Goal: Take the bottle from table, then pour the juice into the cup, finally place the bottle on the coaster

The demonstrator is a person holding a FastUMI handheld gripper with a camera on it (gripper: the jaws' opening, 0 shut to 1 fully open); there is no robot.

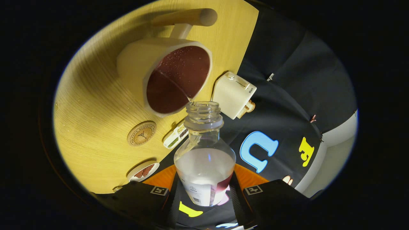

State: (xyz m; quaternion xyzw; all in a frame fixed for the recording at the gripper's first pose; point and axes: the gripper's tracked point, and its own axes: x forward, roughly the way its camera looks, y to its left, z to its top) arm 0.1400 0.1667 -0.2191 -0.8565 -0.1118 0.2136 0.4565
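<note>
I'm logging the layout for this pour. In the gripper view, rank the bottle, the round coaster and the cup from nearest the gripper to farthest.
1. Bottle: clamped between the gripper fingers, tilted.
2. Coaster: on the table, beyond the fingers, beside the bottle neck.
3. Cup: farthest, past the bottle mouth.

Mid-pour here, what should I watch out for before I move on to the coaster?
1. The cup looks nearly full of dark juice, and a thin stream still runs from the bottle mouth; more tilt may overflow onto the table.
2. The mouth sits right at the cup's rim, so a small drift could spill outside.
3. The gripper holds the bottle low, near its base; it may swing when righted toward the coaster.
</note>
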